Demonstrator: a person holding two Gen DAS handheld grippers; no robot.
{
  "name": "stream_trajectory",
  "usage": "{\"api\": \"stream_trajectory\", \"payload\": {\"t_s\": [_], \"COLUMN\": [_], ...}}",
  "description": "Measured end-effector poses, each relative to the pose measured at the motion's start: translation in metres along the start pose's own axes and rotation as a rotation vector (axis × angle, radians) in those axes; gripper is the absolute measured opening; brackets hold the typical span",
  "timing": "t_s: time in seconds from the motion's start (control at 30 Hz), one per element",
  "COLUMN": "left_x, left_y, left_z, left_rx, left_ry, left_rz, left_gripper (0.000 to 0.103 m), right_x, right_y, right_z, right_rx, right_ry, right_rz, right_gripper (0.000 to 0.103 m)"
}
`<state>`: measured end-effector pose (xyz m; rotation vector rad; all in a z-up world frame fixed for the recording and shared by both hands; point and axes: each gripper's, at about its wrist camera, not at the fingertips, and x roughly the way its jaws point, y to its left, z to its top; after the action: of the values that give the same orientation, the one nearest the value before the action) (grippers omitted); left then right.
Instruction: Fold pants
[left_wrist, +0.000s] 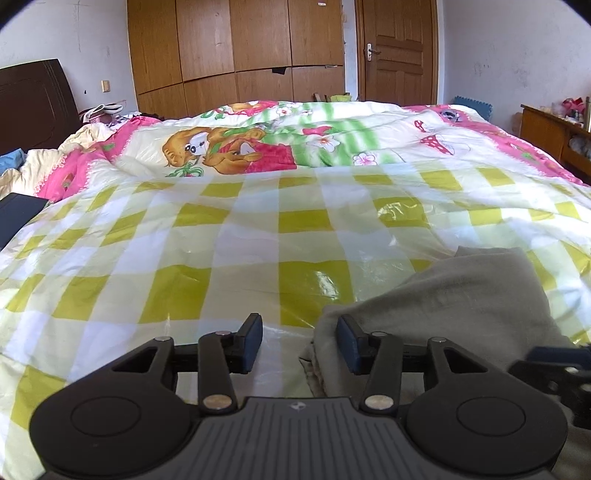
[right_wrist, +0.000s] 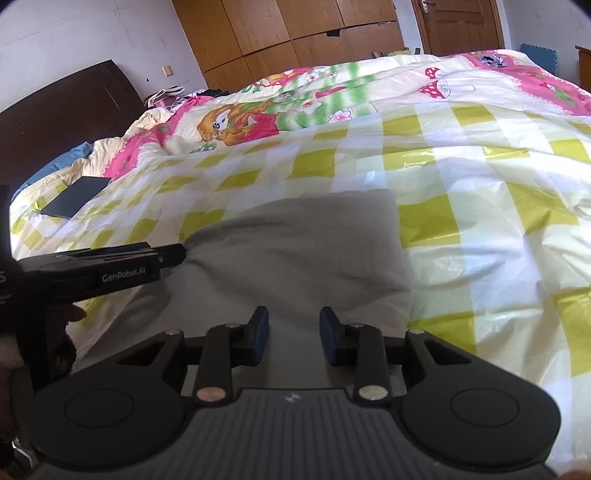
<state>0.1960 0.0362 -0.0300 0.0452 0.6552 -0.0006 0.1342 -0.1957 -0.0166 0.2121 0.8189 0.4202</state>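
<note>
Where right gripper hovers, pants near edge hidden.

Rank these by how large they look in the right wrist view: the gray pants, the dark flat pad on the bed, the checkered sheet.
1. checkered sheet, filling most of the bed
2. gray pants, though nearness to the camera enlarges them
3. dark flat pad, far off at left

Walls: I see scuffed white plaster walls.
Storage: a tall brown wooden wardrobe beside a panelled brown wooden door.
Bed: a dark wooden headboard, a cartoon-print pink quilt, a glossy yellow-checked plastic sheet.
Light: bright daylight.
</note>
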Motion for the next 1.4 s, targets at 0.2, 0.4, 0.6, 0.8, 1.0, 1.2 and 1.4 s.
{"api": "stream_trajectory", "payload": {"t_s": [0.2,0.4,0.6,0.8,1.0,1.2,1.4], "left_x": [0.01,-0.04,-0.09,-0.101,-0.12,-0.12,-0.134], "left_y": [0.004,0.023,0.022,0.025,0.043,0.038,0.022], "left_z": [0.01,-0.017,-0.06,-0.08,-0.08,-0.082,-0.091], "left_rx": [0.005,-0.027,-0.038,-0.054,-0.079,-0.082,-0.058], "left_ry": [0.072,0.043,0.05,0.09,0.063,0.075,0.086], "left_rz": [0.069,0.115,0.029,0.037,0.034,-0.006,-0.032], "left_gripper": [0.059,0.059,0.059,0.058,0.059,0.059,0.059], "right_x": [-0.023,-0.051,-0.026,-0.03,-0.051,-0.056,-0.083], "right_y": [0.032,0.067,0.097,0.114,0.112,0.101,0.084], "right_z": [-0.029,-0.036,-0.05,-0.049,-0.057,-0.067,-0.066], "right_rx": [-0.114,-0.21,-0.256,-0.207,-0.223,-0.208,-0.125], "right_ry": [0.048,-0.038,0.076,0.056,0.019,0.066,0.01], "right_rz": [-0.028,-0.007,0.038,0.087,0.065,0.041,0.027], "right_gripper": [0.039,0.04,0.042,0.042,0.042,0.044,0.044]}}
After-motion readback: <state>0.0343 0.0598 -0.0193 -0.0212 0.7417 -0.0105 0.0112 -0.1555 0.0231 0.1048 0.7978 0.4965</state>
